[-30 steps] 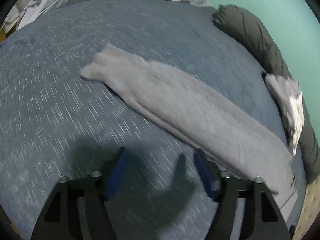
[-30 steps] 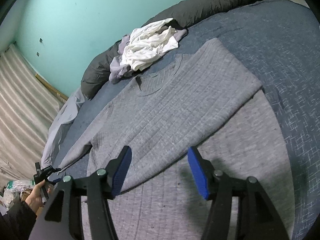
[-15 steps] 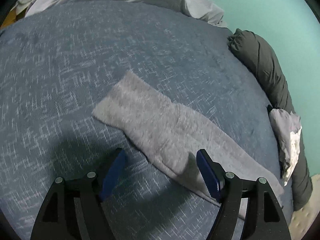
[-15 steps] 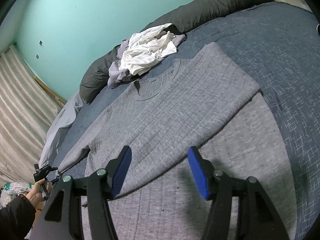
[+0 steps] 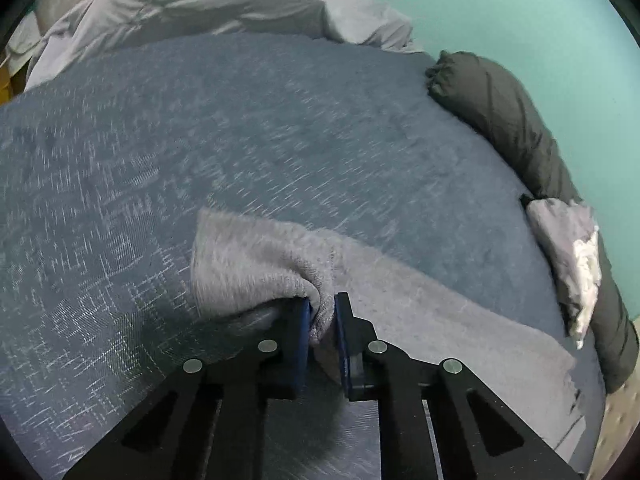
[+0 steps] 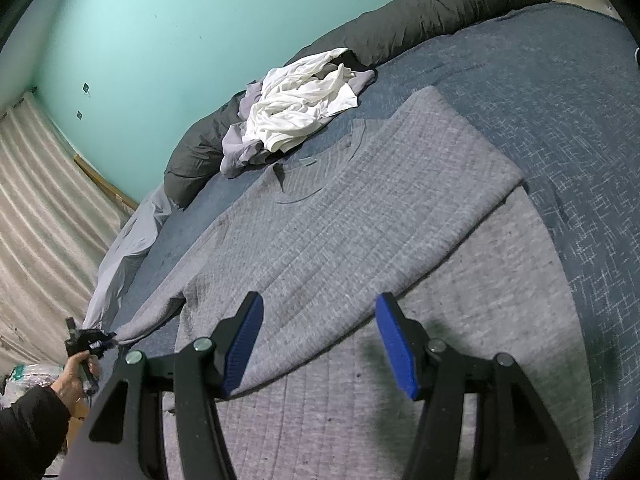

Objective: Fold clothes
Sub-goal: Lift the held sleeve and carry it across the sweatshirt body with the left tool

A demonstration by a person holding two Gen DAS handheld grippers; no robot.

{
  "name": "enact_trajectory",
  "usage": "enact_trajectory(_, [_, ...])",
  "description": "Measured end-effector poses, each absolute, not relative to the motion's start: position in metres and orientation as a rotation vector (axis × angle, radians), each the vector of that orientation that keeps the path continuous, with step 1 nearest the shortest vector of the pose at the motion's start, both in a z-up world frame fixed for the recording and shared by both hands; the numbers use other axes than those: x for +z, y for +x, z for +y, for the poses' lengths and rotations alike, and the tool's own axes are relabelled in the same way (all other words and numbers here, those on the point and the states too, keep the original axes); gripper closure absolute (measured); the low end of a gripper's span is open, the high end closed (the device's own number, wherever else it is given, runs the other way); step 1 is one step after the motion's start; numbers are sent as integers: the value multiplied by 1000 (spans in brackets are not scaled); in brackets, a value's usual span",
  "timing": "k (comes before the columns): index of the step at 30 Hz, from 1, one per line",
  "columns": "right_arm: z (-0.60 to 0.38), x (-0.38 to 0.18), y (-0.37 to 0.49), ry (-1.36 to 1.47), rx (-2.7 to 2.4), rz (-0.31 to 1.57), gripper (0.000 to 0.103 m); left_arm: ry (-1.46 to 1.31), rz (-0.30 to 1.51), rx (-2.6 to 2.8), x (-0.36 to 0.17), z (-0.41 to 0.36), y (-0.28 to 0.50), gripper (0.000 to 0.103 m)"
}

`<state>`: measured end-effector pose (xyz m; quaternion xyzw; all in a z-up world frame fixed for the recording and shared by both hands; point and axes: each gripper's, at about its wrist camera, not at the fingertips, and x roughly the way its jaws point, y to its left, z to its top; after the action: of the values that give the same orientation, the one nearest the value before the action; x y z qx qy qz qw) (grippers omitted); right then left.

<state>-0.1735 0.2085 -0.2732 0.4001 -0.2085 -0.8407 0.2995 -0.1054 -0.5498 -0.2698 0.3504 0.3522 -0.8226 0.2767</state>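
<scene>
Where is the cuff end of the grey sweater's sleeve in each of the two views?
Left wrist view: lower centre, the sleeve cuff is bunched between the closing pads of the left tongs.
Right wrist view: far lower left, the sleeve cuff runs thin from the sweater into the left tongs, held by a hand.
Shared landmark: the white clothes pile against the dark rolled duvet.

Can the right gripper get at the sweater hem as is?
Probably yes: the right gripper hangs open just above the sweater, with nothing between them. The left gripper is closing on the sleeve, well clear.
</scene>
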Motion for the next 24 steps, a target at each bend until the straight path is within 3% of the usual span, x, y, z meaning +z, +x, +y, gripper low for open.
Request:
enact_trajectory(13, [225,-273,-175,1084,-2208,-593,44,917,764,-2498,-151,-460,-179,91])
enact_trajectory(24, [252,-277,-180,1132,-2201,-618,44,1032,610,-2790,-92,-298,-239,92])
